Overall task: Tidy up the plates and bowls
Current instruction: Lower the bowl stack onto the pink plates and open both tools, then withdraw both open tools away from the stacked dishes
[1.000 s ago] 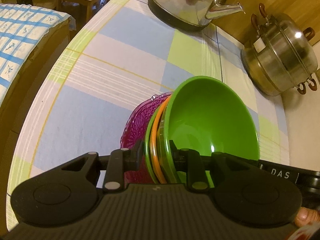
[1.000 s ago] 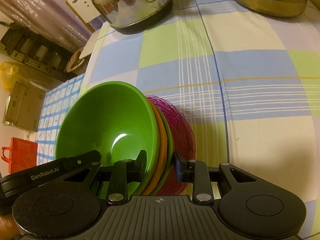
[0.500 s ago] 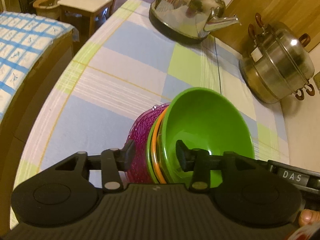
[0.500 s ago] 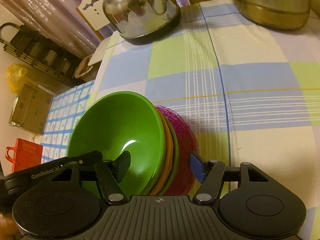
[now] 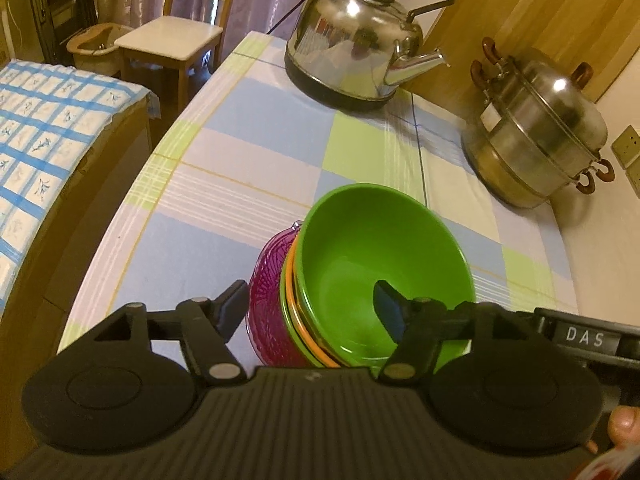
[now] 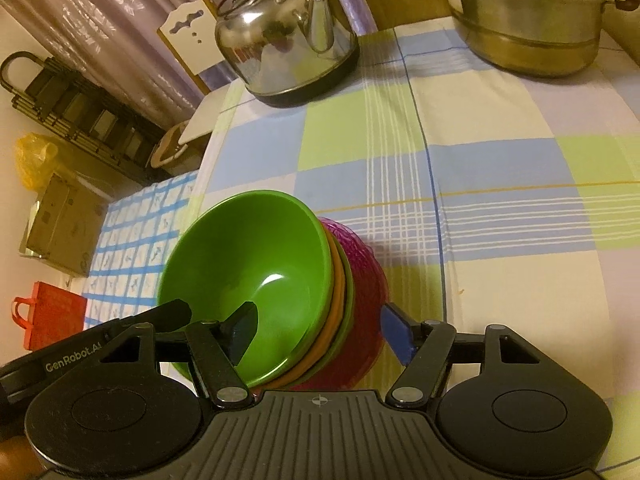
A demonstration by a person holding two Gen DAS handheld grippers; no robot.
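Note:
A green bowl tops a nested stack on the checked tablecloth. Below it show an orange rim, a green rim and a magenta patterned dish at the bottom. My left gripper straddles the stack's left rims, one finger over the bowl's hollow and one outside the magenta dish. Its jaws are opening and the pads stand clear. My right gripper straddles the opposite rims the same way, jaws opening, pads apart from the dishes.
A steel kettle stands at the table's far end. A steel steamer pot sits at the far right by the wall. Beyond the table's left edge are a chair and a blue-checked bed.
Both grippers were shut on the stack's rims a second ago. Both have let go, spread their jaws and drawn up and back. The stack stays in place.

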